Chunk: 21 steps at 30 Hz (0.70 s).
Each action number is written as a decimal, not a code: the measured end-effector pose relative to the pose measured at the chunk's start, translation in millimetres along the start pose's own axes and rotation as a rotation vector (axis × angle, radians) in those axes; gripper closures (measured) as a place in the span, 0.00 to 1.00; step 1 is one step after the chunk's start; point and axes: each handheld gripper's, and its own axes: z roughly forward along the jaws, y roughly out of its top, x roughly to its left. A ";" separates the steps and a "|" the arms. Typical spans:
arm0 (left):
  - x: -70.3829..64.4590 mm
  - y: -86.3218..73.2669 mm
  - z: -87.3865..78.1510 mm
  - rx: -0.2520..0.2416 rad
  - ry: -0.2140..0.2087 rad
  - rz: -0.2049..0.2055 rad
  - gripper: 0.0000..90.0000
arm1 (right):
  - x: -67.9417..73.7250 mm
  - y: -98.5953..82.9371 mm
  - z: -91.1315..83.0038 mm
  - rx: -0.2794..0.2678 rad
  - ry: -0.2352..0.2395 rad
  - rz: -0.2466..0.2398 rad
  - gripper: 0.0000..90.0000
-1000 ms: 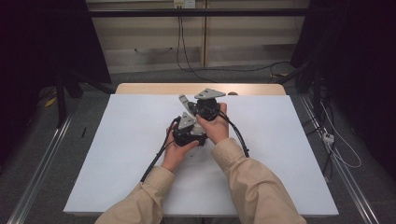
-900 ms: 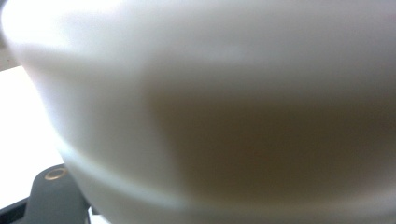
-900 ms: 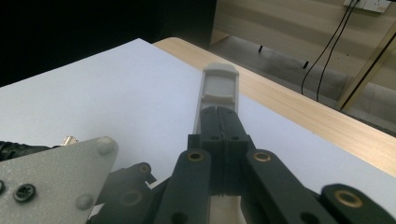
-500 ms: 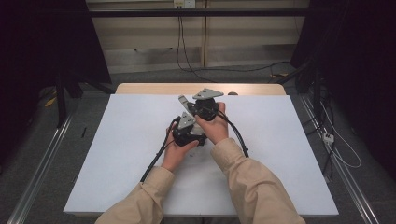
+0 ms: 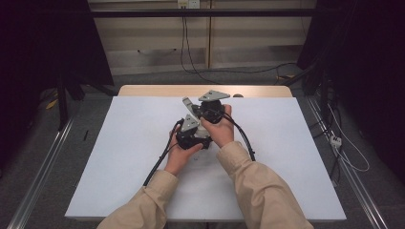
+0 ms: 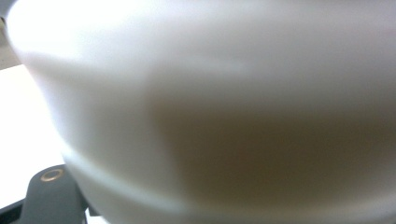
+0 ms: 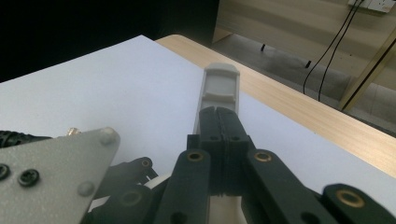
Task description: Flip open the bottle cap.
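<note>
Two hands hold both grippers close together over the middle of the white table (image 5: 119,157). My right gripper (image 7: 219,116) is shut on a flat pale grey plastic piece (image 7: 220,88) that sticks out past the jaw tips. In the high view this piece (image 5: 186,102) points up and left from the right gripper (image 5: 192,109). The left gripper (image 5: 191,136) sits just below it, with its grey plate (image 7: 51,163) in the right gripper view's lower left. A blurred white surface (image 6: 210,93) lies right against the left gripper's camera and hides its jaws, apart from one black link (image 6: 49,196).
Black cables (image 5: 160,160) trail from the grippers toward the near edge of the table. A wooden strip (image 5: 200,89) runs along the far edge. Dark curtains and metal floor rails (image 5: 43,162) flank the table.
</note>
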 end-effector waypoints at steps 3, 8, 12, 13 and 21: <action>2.2 0.1 -1.5 0.007 -0.012 -0.017 0.14 | 0.1 -0.3 -1.0 0.000 0.002 0.005 0.99; 4.8 -1.2 -5.2 0.020 -0.021 -0.028 0.10 | 0.0 -1.5 -3.3 -0.003 0.001 0.004 0.94; 5.5 -2.7 -9.8 0.025 -0.029 -0.032 0.10 | -1.6 -2.0 -6.8 -0.020 0.016 0.040 0.85; 5.6 -3.2 -10.7 0.028 -0.034 -0.036 0.10 | -1.6 -1.5 -7.6 -0.020 0.017 0.038 0.83; 7.6 -5.5 -24.7 0.037 -0.039 -0.032 0.09 | -1.0 3.5 -18.2 -0.019 -0.002 0.044 0.63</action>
